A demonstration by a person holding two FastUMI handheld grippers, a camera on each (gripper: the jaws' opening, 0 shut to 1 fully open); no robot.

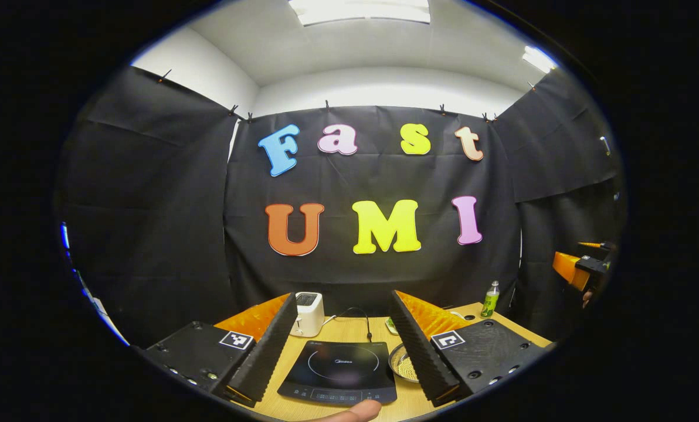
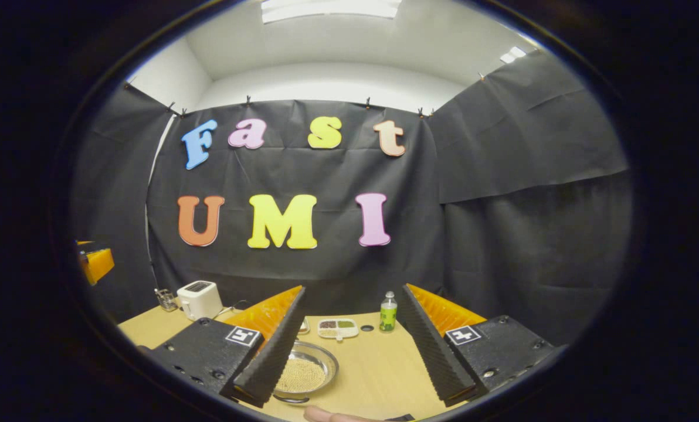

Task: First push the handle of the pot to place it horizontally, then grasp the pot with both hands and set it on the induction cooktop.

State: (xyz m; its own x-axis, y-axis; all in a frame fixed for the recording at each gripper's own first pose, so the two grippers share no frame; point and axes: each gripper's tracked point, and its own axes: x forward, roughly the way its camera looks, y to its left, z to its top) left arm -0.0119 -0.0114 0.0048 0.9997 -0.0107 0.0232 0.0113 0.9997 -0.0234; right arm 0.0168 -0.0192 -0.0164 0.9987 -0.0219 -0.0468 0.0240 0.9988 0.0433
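Steel, shallow round pot (image 2: 302,370) sits near the counter's front edge: rigid, slippery; best taken at opposite rims. Both jaws gape empty.

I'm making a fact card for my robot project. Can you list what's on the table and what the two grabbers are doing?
Table: wooden top
Cooktop: black induction cooktop, nothing on it
Pan: metal pan holding small pale grains, right of the cooktop
Toaster: white toaster at the back, near the wall
Bottle: green bottle standing upright at the back
Small dish: divided dish with dark and green contents
Left gripper: jaws open, above the cooktop
Right gripper: jaws open, holding nothing
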